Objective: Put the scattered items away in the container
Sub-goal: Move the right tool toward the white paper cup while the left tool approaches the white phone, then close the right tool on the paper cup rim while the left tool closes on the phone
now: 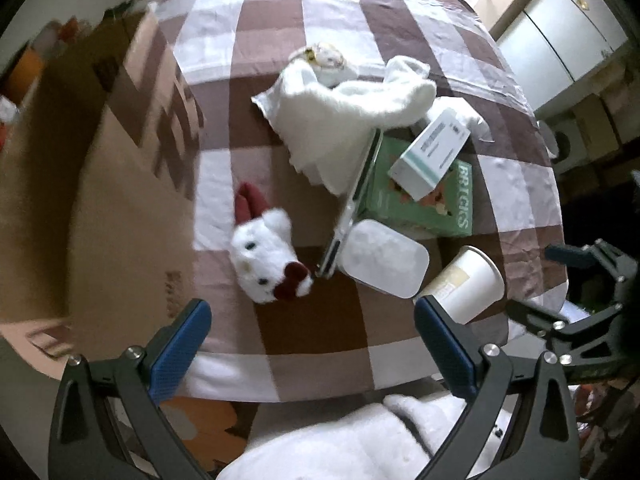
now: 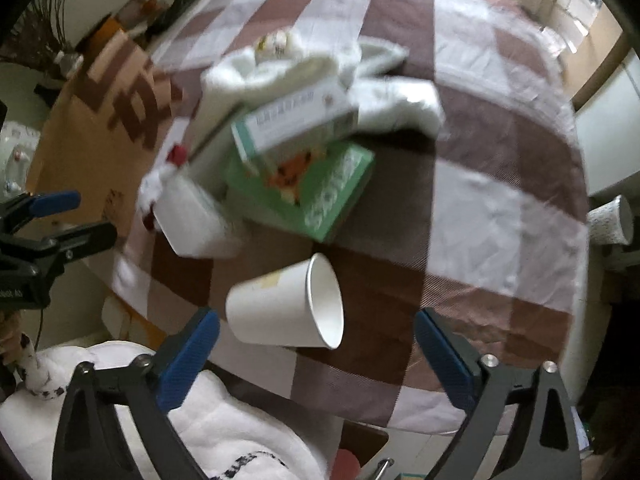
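Currently, both the left gripper and the right gripper are spread wide and hold nothing. The paper cup lies on its side on the checkered cloth, near the green box. The cardboard container sits at the left.

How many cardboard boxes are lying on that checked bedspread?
2: a flat green cardboard box near the middle, and a white-and-teal carton resting tilted on top of it. The white plush heap might hide more.
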